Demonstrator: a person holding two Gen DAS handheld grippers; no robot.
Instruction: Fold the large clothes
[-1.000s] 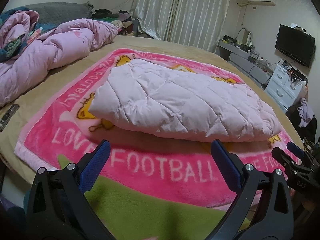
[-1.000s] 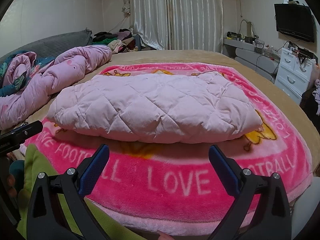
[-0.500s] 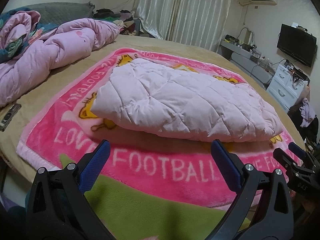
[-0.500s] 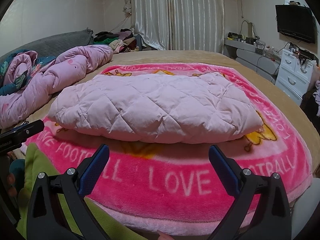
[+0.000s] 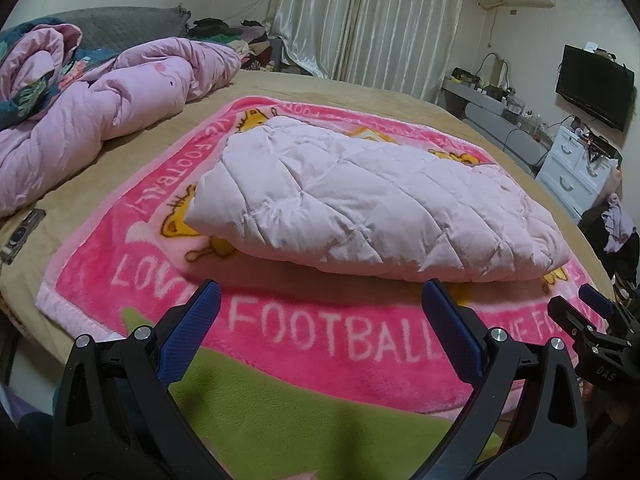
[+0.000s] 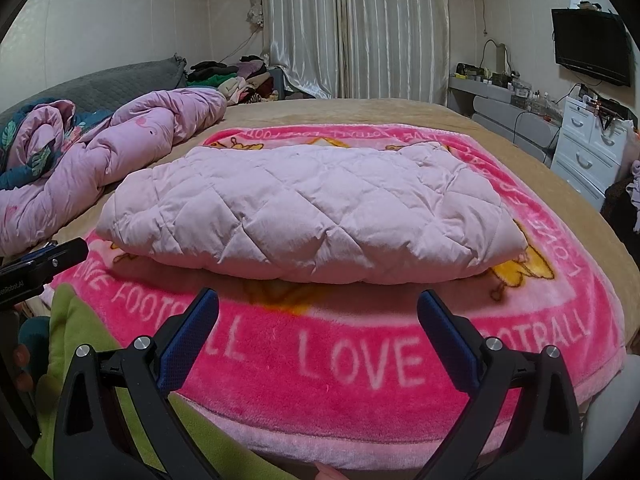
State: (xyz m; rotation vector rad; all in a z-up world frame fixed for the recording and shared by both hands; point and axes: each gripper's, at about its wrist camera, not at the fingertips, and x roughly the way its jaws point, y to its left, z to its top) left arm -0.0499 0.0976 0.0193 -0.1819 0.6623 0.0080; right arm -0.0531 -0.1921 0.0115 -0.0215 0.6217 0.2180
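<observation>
Lying on the bed: a pale pink puffy coat (image 5: 372, 208), folded into a fat bundle, sits in the middle of the pink blanket (image 5: 320, 332).
Coat seen from the right side: the same coat (image 6: 312, 216) lies flat on the blanket (image 6: 340, 360), past the gripper tips.
Left gripper (image 5: 320, 312): its two blue-padded fingers are spread wide with nothing between them. It hangs above the near edge of the blanket, apart from the coat.
Right gripper (image 6: 318, 314): spread wide too, holding nothing, also near the blanket's front edge and not touching the coat.
Other gripper in view: the right one's tip (image 5: 588, 320) peeks in just right of the blanket; the left one (image 6: 44, 268) shows at the blanket's left edge.
Left of the blanket: a big purple-pink quilt (image 5: 100, 112) is bunched up on the tan bed sheet (image 5: 360, 96). A small dark flat thing (image 5: 22, 232) lies on the sheet near the blanket's left corner; I cannot tell what it is.
Near side of the blanket: green cloth (image 5: 300, 420) lies over the front edge.
Behind the blanket: shiny curtains (image 6: 352, 28) and a heap of clothes (image 6: 236, 78).
Right of the blanket: white drawers (image 6: 588, 148), a long desk with small stuff (image 6: 500, 84), a black TV (image 6: 588, 44) on the wall.
In the way: nothing sits between the grippers and the coat.
Writing on the blanket: "FOOTBALL" in the left view, "LOVE" in the right view.
Writing on the grippers: "DAS" on the right one.
</observation>
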